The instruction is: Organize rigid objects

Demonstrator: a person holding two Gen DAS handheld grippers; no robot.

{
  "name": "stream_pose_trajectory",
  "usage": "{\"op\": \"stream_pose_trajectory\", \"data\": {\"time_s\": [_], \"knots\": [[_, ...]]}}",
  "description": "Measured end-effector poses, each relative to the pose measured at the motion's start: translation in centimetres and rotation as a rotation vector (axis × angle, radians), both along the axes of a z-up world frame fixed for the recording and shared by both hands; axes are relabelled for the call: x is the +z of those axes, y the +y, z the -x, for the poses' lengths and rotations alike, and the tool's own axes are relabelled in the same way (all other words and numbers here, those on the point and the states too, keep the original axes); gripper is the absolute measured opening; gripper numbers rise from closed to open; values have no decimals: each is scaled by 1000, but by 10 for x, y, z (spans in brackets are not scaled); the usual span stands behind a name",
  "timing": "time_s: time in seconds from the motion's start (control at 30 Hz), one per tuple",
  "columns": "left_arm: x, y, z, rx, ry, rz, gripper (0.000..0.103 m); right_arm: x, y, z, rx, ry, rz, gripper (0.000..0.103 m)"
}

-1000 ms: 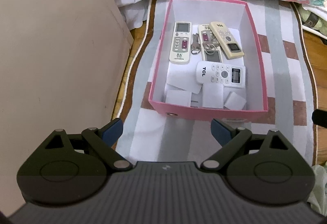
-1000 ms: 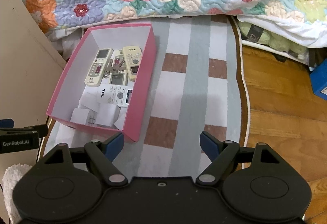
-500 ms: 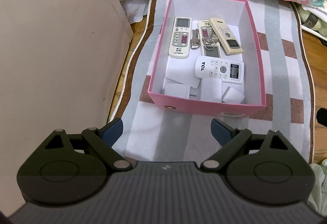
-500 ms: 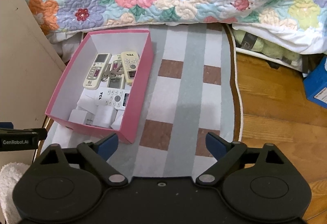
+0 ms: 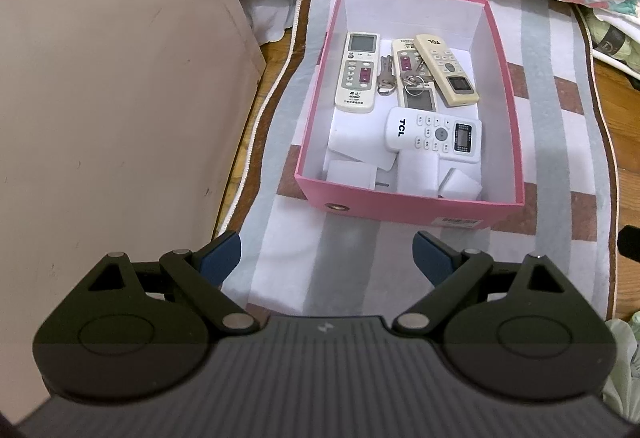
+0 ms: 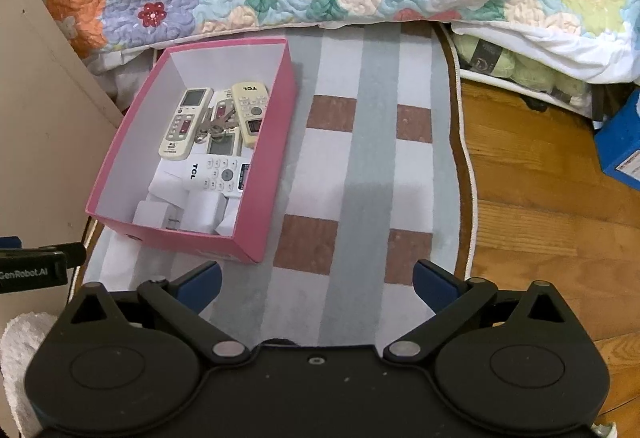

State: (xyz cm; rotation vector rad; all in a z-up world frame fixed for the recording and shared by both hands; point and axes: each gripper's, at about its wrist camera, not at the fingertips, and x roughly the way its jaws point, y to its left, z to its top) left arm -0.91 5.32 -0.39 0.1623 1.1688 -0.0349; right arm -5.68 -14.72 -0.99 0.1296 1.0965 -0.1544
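Pink box [image 5: 404, 204] of remotes [image 5: 434, 134] ahead of left gripper [image 5: 326, 258], left of right gripper [image 6: 316, 284]; both spread wide, empty.

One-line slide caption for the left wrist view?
Open left gripper hovers before pink box holding four remotes, keys and white blocks on striped rug.

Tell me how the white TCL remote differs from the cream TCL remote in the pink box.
The white TCL remote lies crosswise near the middle of the pink box; the cream TCL remote lies lengthwise and angled, farther back. The white one rests on white blocks, the cream one against another remote. The white one looks broader. Both face up with a small screen at one end.
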Motion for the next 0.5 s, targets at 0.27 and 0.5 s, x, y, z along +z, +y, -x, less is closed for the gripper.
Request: {"op": "stream_pose_trajectory", "data": {"time_s": [0.27, 0.5], "knots": [[-6, -1, -1, 3, 12, -11, 93, -1, -3, -1, -5, 13, 2, 103], [-10, -2, -1, 4, 20, -17, 93, -7, -8, 0, -25, 40, -15, 103]]}}
